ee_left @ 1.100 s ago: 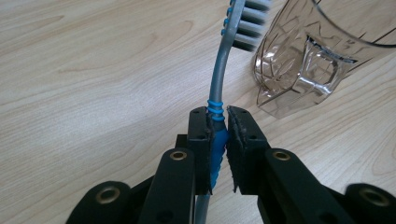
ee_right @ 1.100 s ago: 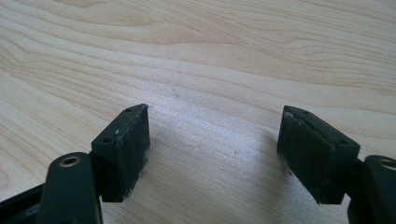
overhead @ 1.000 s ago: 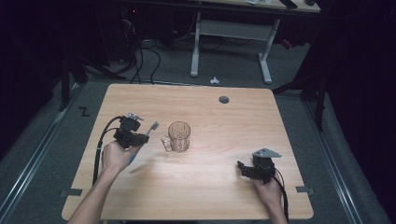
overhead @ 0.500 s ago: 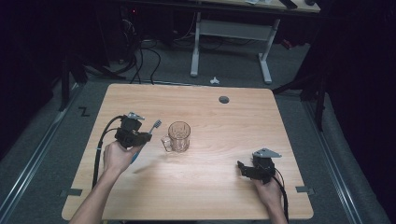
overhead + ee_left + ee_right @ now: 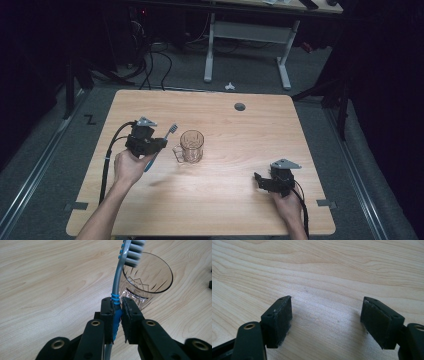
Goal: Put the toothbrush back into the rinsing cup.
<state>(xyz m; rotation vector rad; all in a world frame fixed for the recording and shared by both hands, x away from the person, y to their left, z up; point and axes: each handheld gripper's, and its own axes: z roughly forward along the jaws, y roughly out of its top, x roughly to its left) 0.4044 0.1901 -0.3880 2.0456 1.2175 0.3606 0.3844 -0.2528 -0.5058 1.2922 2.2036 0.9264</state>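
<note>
- Left gripper (image 5: 117, 315) clamped on the blue mid-handle of a toothbrush (image 5: 119, 277), bristle head raised and tilted toward the glass mug (image 5: 147, 277) — seemingly lined up for dropping in.
- Mug upright near the table's (image 5: 225, 210) middle, handle to the left, just right of the brush, mouth unobstructed.
- Right gripper (image 5: 327, 320) parked low at the near right, jaws spread wide with nothing between — out of the way.
- No brand, label or readable writing anywhere.
</note>
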